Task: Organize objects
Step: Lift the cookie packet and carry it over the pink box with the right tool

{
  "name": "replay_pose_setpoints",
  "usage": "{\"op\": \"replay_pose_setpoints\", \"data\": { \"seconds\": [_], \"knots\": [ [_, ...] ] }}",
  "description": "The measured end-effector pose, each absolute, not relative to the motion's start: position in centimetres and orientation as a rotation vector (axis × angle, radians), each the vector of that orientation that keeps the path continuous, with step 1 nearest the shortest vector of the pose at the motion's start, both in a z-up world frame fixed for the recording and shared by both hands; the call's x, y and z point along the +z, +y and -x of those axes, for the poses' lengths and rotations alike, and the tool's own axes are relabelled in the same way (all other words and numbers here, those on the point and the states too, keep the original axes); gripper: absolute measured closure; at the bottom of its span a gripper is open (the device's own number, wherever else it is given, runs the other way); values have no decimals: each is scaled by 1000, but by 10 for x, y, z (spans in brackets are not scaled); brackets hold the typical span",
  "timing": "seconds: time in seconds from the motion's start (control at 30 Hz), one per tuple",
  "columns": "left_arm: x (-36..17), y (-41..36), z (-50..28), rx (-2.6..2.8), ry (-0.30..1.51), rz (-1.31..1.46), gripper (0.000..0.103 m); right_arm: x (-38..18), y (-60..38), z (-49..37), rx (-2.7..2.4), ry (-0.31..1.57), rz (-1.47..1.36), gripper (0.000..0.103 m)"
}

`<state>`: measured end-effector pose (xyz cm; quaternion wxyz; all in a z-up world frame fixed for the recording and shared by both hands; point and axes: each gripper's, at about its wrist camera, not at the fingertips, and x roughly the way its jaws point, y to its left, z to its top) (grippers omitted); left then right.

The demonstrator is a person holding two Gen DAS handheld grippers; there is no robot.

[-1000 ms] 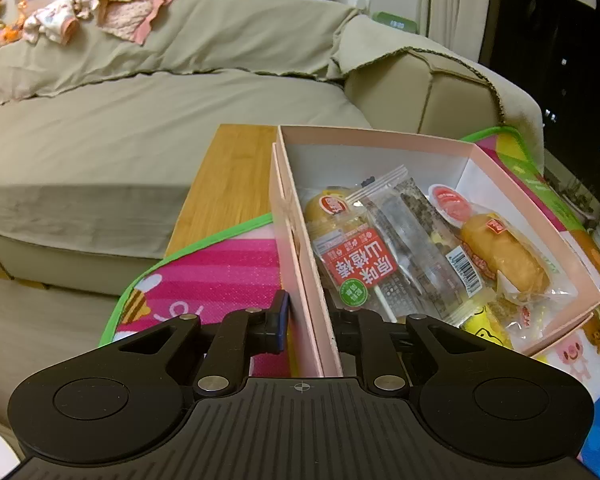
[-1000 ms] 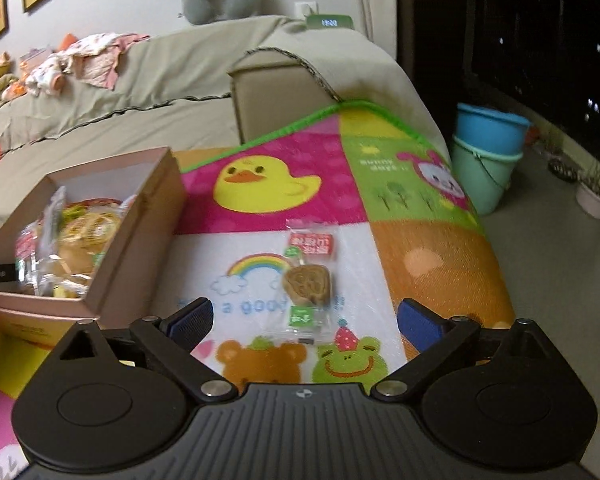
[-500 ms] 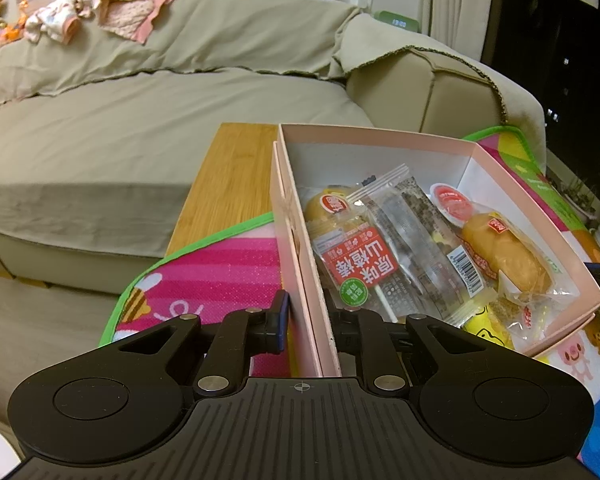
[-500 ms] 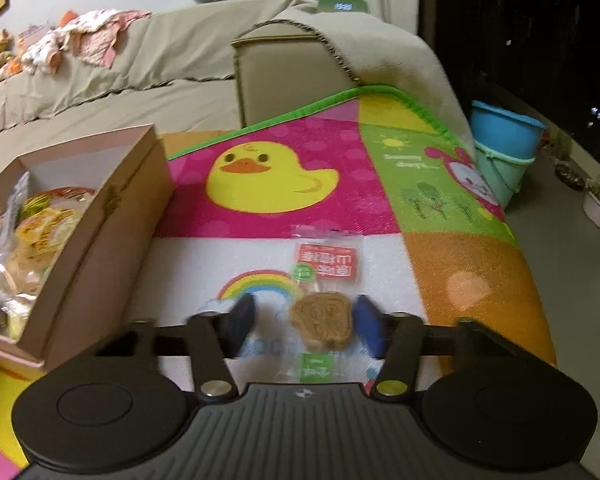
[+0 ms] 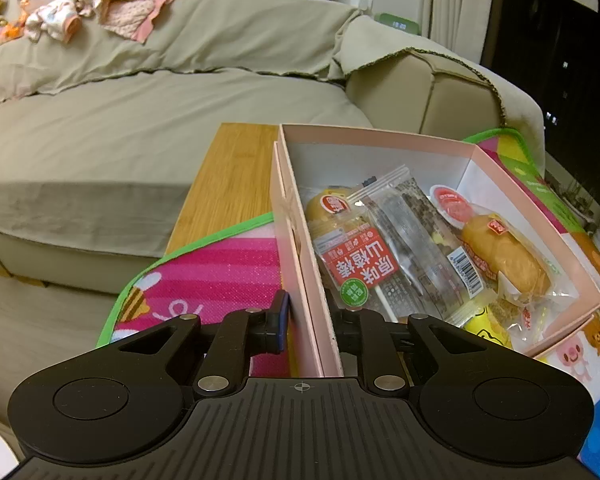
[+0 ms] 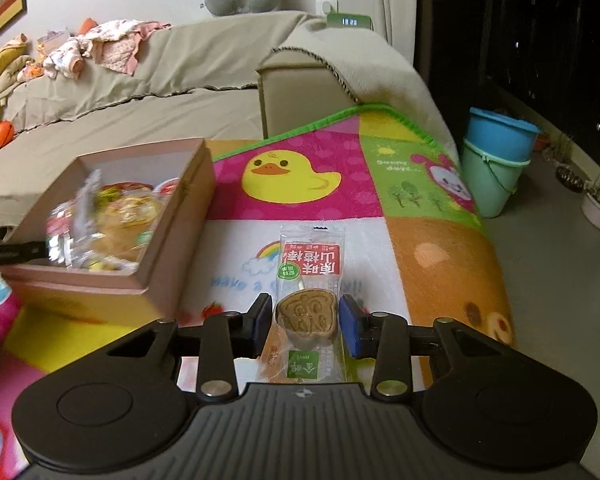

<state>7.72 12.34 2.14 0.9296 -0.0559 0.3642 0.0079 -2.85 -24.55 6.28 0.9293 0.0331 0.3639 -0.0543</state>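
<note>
A pink cardboard box [image 5: 380, 142] full of wrapped snacks [image 5: 404, 248] stands on a colourful play mat. My left gripper [image 5: 306, 320] is shut on the box's near-left wall, one finger outside and one inside. The box also shows in the right wrist view [image 6: 172, 232] at the left. My right gripper [image 6: 305, 320] is shut on a clear-wrapped brown lollipop snack [image 6: 307, 316] with a red label, holding it just above the mat [image 6: 440, 280].
A beige sofa [image 5: 140, 128] lies behind the table, with clothes heaped on its back. A wooden tabletop strip [image 5: 228, 184] shows left of the box. Blue and green buckets [image 6: 496, 164] stand on the floor at right.
My right gripper moved forward over the lollipop snack, closed on it and lifted it slightly. My left gripper has stayed clamped on the box wall.
</note>
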Motion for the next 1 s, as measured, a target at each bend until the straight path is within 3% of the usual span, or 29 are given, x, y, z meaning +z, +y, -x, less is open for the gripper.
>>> {"op": "replay_pose_setpoints", "data": {
  "seconds": [0.5,0.8,1.0],
  "knots": [
    [20,123,-78,18,741,133,85,161,-175,94,67,579,-25,67],
    [20,125,-79,19,742,133,85,203,-128,51,184,446,28,67],
    [20,126,-79,9,739,136,84,221,-124,-11,192,454,-49,67]
  ]
}}
